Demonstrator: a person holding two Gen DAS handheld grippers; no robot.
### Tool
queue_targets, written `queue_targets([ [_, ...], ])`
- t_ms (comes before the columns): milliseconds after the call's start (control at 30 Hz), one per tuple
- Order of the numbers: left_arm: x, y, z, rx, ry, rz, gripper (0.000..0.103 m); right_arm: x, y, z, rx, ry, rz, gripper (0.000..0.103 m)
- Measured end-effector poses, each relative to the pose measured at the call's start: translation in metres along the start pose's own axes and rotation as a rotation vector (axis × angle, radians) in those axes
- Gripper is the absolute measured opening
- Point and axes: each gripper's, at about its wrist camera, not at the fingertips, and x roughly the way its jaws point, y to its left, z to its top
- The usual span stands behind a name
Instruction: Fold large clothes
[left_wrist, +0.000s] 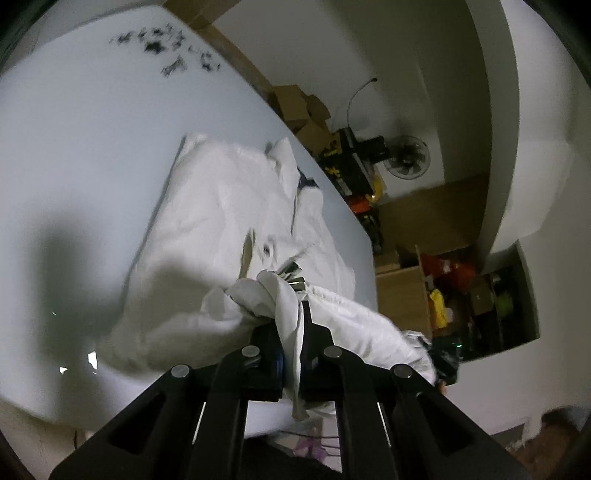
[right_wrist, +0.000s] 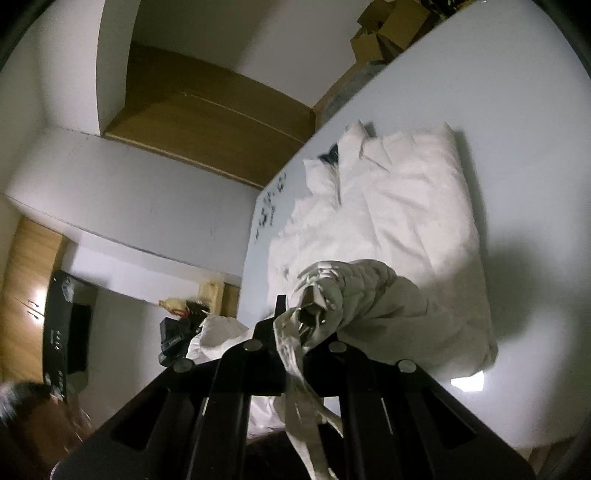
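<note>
A large white garment (left_wrist: 229, 206) with a collar lies spread on the white table (left_wrist: 92, 147); it also shows in the right wrist view (right_wrist: 406, 221). My left gripper (left_wrist: 291, 317) is shut on a bunched white edge of the garment and holds it just above the table. My right gripper (right_wrist: 295, 317) is shut on another bunched edge with a strip of fabric hanging down between its fingers. Both held edges are lifted over the near part of the garment.
The table's edge (left_wrist: 332, 192) runs beside the garment. Cardboard boxes (left_wrist: 303, 110), a fan (left_wrist: 406, 157) and cluttered shelves (left_wrist: 480, 295) stand on the floor beyond it. Dark marks (left_wrist: 166, 44) dot the far table top. A dark cabinet (right_wrist: 66, 332) stands at left.
</note>
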Motion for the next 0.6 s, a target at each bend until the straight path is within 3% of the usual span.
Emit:
queue_targets([
  [300,0.083,-0.025,0.144,0.056,-0.005,0.135,0.002,0.063,-0.009,0.133,0.064,0.016,-0.030,0.006],
  [433,0.149,-0.002,0.199,0.024,0.040,0.245,0.002,0.111,-0.056,0.186,0.159,0.056,-0.076,0.006],
  [600,0.213,0.040,0.224,-0.036,0.109,0.339,0.002,0.160,-0.124,0.216,0.301,0.078,-0.112,0.010],
])
